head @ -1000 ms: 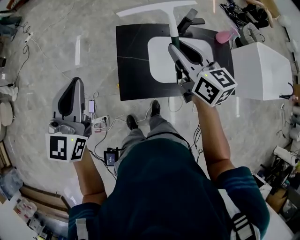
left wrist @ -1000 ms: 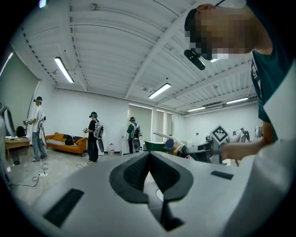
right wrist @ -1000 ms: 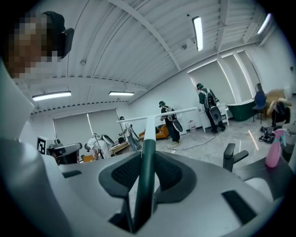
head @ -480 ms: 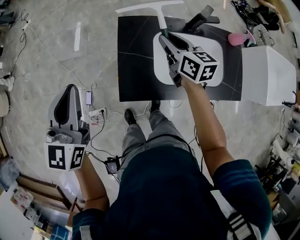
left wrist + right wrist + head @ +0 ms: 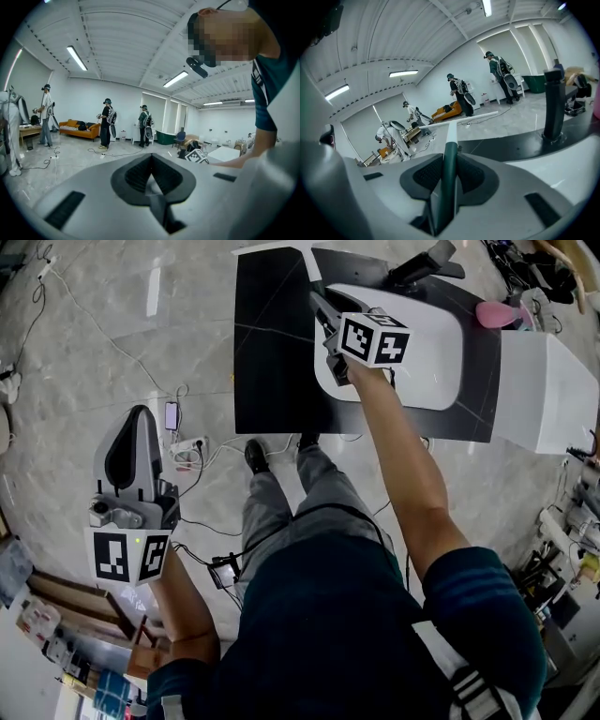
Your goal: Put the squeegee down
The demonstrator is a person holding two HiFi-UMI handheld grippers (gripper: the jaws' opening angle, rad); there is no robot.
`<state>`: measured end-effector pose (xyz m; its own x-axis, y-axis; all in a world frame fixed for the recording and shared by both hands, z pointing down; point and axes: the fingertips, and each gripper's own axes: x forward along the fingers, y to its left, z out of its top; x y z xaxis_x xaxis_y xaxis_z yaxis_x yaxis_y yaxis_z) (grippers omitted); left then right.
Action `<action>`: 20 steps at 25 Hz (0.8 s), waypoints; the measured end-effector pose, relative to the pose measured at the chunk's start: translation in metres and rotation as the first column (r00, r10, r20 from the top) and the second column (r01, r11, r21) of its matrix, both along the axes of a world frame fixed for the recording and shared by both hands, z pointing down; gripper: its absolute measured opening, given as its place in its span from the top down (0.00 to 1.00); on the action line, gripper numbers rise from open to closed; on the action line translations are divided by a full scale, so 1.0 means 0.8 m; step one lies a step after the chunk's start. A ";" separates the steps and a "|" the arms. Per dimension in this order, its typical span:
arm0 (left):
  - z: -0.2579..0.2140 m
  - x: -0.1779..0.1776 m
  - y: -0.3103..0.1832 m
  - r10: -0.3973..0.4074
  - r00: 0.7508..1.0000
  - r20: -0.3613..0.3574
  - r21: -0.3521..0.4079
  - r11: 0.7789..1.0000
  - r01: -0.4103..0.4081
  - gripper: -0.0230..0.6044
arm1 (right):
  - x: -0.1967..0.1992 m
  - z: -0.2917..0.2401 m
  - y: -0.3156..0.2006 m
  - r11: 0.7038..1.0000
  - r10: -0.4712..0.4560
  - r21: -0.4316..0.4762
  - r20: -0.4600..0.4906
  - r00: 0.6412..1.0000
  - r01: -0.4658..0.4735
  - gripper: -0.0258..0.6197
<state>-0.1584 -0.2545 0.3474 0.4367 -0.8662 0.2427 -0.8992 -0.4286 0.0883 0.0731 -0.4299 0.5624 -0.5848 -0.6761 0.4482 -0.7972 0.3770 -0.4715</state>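
1. Over the far left part of a black worktop (image 5: 272,352), the right gripper (image 5: 321,304) holds the squeegee (image 5: 312,268) at the end of the person's outstretched arm.
2. Its two jaws are clamped on the dark green handle (image 5: 449,173), which sits squarely between the ribbed pads.
3. The squeegee's long axis runs along the line of the jaws, pointing away from the person toward the worktop's far edge.
4. Past the pads the handle turns white and narrows, ending in a long white blade (image 5: 459,120).
5. The blade lies crosswise to the handle, forming a T, and sits at the worktop's far left corner with its left end out over the floor (image 5: 112,334).
6. Whether the blade touches the worktop cannot be told.
7. The gripper's body hangs over the left end of a white sink (image 5: 422,352) set into the worktop.
8. A dark faucet (image 5: 427,263) stands at the sink's far rim, to the right of the squeegee.
9. The left gripper (image 5: 141,412) is held low at the person's left side, over the floor and well apart from the worktop.
10. Its jaws are pressed together with nothing between them.
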 end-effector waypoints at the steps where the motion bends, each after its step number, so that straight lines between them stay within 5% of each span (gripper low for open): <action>1: 0.003 -0.001 0.000 -0.003 1.000 -0.001 -0.005 1.000 0.003 0.95 | -0.001 0.010 -0.003 1.000 0.003 -0.009 -0.006 1.000 -0.003 0.81; 20: 0.033 -0.015 0.005 -0.034 0.999 -0.014 -0.052 0.998 0.034 0.95 | -0.017 0.106 -0.026 0.996 -0.016 -0.087 -0.200 0.980 -0.002 0.81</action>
<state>-0.1704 -0.2509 0.3738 0.4111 -0.8671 0.2813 -0.9116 -0.3922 0.1234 0.0593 -0.4505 0.6471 -0.4817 -0.6259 0.6133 -0.8763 0.3477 -0.3335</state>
